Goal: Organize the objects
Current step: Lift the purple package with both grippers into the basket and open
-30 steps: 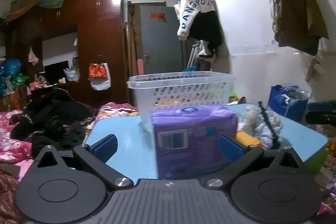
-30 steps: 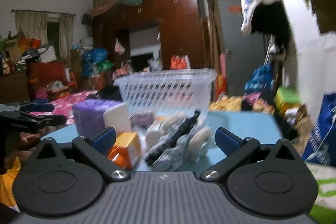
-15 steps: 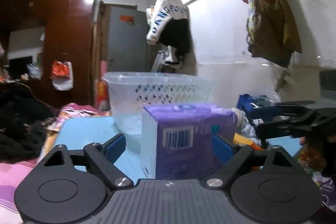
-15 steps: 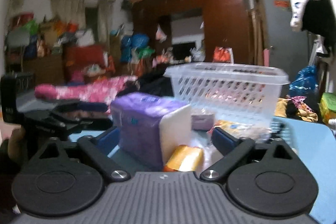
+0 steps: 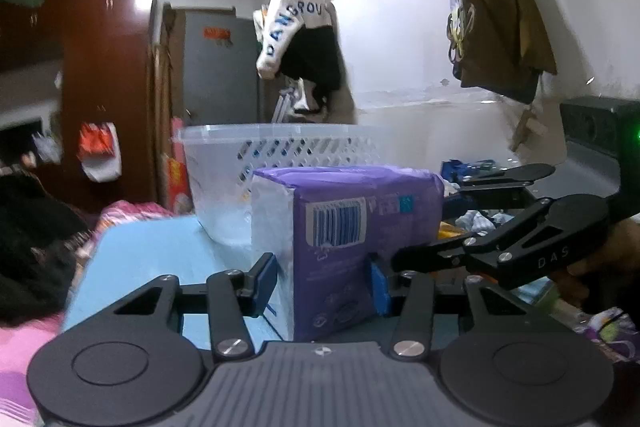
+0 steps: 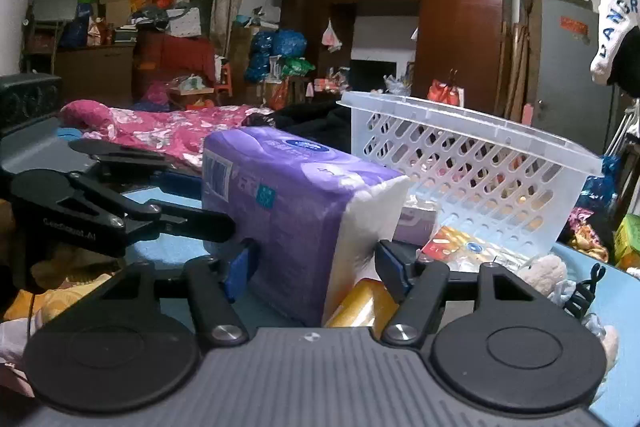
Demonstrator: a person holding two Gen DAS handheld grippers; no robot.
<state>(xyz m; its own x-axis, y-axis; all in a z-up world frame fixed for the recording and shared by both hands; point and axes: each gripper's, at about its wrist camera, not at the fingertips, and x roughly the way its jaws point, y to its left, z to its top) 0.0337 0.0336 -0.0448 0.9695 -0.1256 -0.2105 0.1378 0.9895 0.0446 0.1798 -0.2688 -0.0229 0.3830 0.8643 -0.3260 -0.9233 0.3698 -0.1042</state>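
The purple plastic-wrapped pack of tissues stands on the light blue bench, just in front of the white perforated plastic basket, and both tools are closing in on it from opposite ends. To do this lift well, I judge each pair of pads should sit square on the soft pack's flat sides, low enough not to slip off the wrapping, and both should squeeze evenly before raising it over the basket's rim. The pack is squashy, so a firm but not crushing pinch seems right.

The left hand-held gripper has its blue pads drawn in against the pack's two sides at the barcode end; it looks clamped on it, or very nearly so. The right hand-held gripper straddles the pack's white end likewise, its pads touching or just beside the wrapping. An orange packet lies beside the pack, under the right tool, and could get caught in the pinch.
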